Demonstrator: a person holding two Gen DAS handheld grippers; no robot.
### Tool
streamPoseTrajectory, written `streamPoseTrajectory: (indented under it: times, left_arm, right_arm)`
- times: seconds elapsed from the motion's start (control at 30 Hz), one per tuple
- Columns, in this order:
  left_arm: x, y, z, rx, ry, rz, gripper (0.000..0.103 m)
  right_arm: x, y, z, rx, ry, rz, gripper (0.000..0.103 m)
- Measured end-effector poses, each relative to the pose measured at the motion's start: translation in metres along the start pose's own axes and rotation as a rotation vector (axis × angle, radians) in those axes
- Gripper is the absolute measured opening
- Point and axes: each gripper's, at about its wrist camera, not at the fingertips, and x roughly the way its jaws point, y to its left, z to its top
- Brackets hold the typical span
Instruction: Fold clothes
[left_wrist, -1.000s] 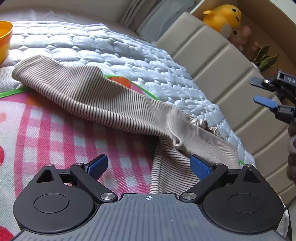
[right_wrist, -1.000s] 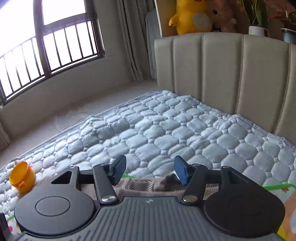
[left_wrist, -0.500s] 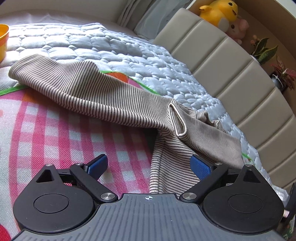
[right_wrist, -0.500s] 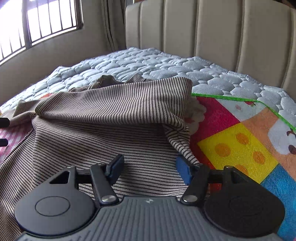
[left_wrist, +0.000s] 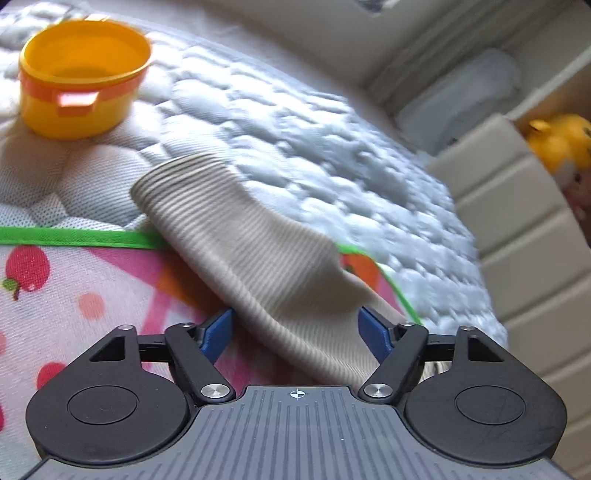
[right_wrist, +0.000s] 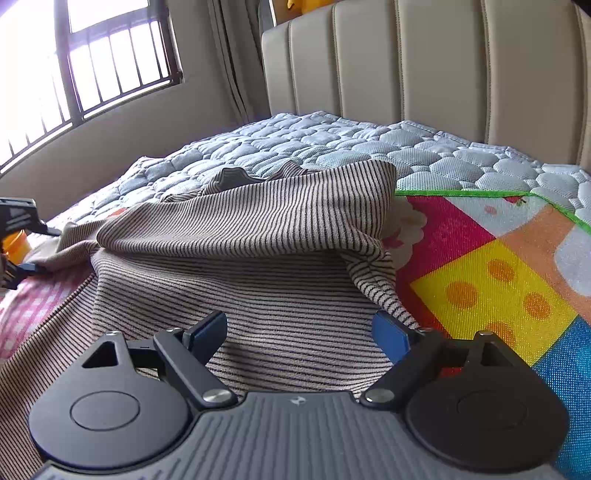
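Observation:
A beige long-sleeved top with thin dark stripes lies rumpled on the bed, its upper part folded over. One sleeve stretches out to the cuff near the mat's green edge. My left gripper straddles that sleeve; its jaws are closing, with the cloth between them and the blue pads clear of it. It also shows at the left edge of the right wrist view. My right gripper hovers low over the top's body near its right edge; its jaws are opening, with striped cloth beneath and nothing pinched.
A colourful play mat covers the grey quilted mattress. A yellow plastic cup stands beyond the cuff. A padded beige headboard rises behind, with a yellow plush toy on it. A barred window is at the left.
The left gripper has swung left along the sleeve toward the cuff and cup, and its jaws have narrowed. The right gripper dropped down onto the top, then held still and widened its jaws.

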Motion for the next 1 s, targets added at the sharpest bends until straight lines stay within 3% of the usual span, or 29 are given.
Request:
streamPoseTrajectory:
  times: [0.03, 0.07, 0.13, 0.2, 0.33, 0.5, 0.6, 0.67, 0.8, 0.83, 0.87, 0.93, 1.0]
  left_arm:
    - [0.006, 0.001, 0.004, -0.021, -0.007, 0.023, 0.062]
    - [0.01, -0.002, 0.007, -0.01, -0.023, 0.058, 0.039]
    - [0.011, -0.023, 0.012, 0.099, -0.063, 0.103, 0.017]
    - [0.006, -0.048, 0.016, 0.222, -0.108, 0.12, 0.016]
    - [-0.026, -0.116, 0.007, 0.395, -0.18, -0.032, 0.013]
    - [-0.051, -0.2, -0.046, 0.515, -0.119, -0.279, 0.012]
    - [-0.052, -0.231, -0.101, 0.613, -0.011, -0.395, 0.012]
    - [-0.044, -0.241, -0.138, 0.68, 0.083, -0.433, 0.012]
    - [-0.026, -0.229, -0.186, 0.755, 0.219, -0.425, 0.02]
    - [-0.023, -0.223, -0.19, 0.762, 0.228, -0.407, 0.031]
    - [-0.021, -0.215, -0.192, 0.768, 0.23, -0.38, 0.042]
    - [-0.015, -0.199, -0.178, 0.779, 0.191, -0.289, 0.045]
    - [-0.009, -0.192, -0.155, 0.787, 0.105, -0.174, 0.054]
  right_arm:
    - [0.0, -0.001, 0.0, 0.007, -0.002, 0.005, 0.087]
    - [-0.001, -0.002, 0.0, 0.015, -0.004, 0.01, 0.087]
    - [-0.001, -0.005, 0.0, 0.029, -0.007, 0.022, 0.087]
    - [-0.001, -0.007, 0.0, 0.045, -0.011, 0.036, 0.088]
    - [-0.002, -0.012, 0.0, 0.077, -0.016, 0.059, 0.089]
    - [-0.002, -0.009, 0.0, 0.065, -0.012, 0.057, 0.093]
    - [-0.002, -0.01, 0.0, 0.076, -0.01, 0.081, 0.1]
    - [-0.002, -0.012, -0.001, 0.087, -0.009, 0.1, 0.103]
    - [-0.002, -0.013, -0.001, 0.097, -0.006, 0.106, 0.103]
    - [-0.002, -0.013, -0.001, 0.094, -0.002, 0.105, 0.103]
    - [-0.001, -0.011, -0.001, 0.084, 0.003, 0.098, 0.103]
    - [0.0, -0.008, -0.001, 0.064, 0.009, 0.086, 0.103]
    - [0.001, -0.004, -0.001, 0.046, 0.014, 0.073, 0.103]
